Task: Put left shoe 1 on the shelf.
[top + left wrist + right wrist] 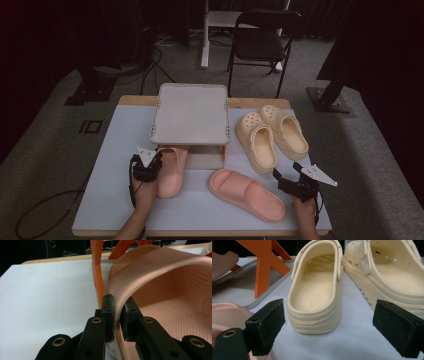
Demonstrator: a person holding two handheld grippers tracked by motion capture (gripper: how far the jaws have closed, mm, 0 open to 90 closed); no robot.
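A: What's around the left gripper [159, 156]?
B: Its jaws pinch the strap of a pink slipper [170, 172], toe tucked under the grey rack [190, 114]; an orange leg [97, 272] stands just beside.
A: And the right gripper [281, 178]?
B: Wide open, holding nothing; two cream clogs [271, 135] ahead, another pink slipper [246, 194] at its left.
A: Surroundings?
B: Pale worktop [115, 165], grey carpet, black chair [262, 40] beyond

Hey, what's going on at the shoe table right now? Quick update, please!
Left gripper clamped on pink slide's strap, toe under the grey rack. Right gripper open, facing a cream clog. Second pink slide lies loose between.
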